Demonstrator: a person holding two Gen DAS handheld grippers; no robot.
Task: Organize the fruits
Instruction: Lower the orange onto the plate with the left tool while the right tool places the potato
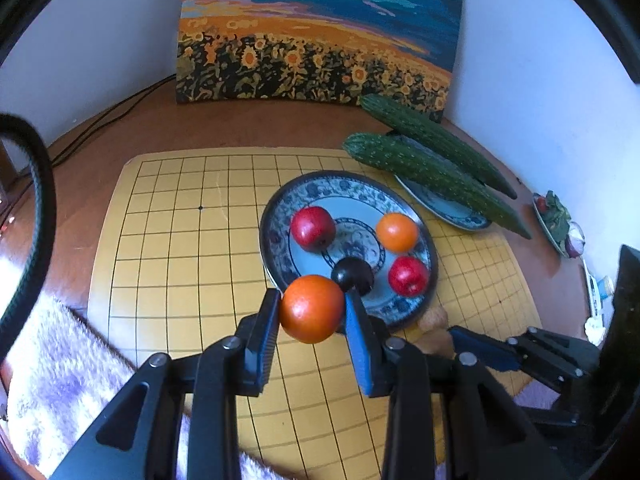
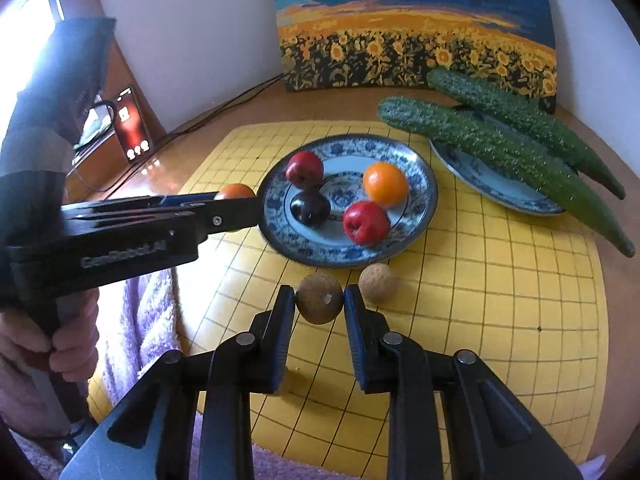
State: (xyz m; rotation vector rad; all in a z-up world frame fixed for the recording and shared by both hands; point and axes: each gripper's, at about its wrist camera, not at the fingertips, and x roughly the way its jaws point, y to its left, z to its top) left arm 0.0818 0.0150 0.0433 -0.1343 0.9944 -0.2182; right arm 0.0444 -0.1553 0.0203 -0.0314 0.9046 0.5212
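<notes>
My left gripper (image 1: 311,306) is shut on an orange (image 1: 312,309) and holds it above the near-left rim of a blue-patterned plate (image 1: 280,216). The plate holds two red apples (image 1: 313,227), (image 1: 408,276), another orange (image 1: 397,232) and a dark plum (image 1: 353,274). In the right wrist view my right gripper (image 2: 319,300) is shut on a brown round fruit (image 2: 319,298) just above the yellow grid board (image 2: 500,300), in front of the plate (image 2: 424,184). A second brown fruit (image 2: 378,283) lies beside it. The left gripper (image 2: 236,200) shows from the side.
Two long cucumbers (image 2: 500,140) lie across a second blue plate (image 2: 472,172) at the back right. A sunflower painting (image 2: 416,28) leans on the wall. A lit phone (image 2: 132,124) and cables sit at the left. A purple fuzzy cloth (image 1: 60,360) covers the near-left edge.
</notes>
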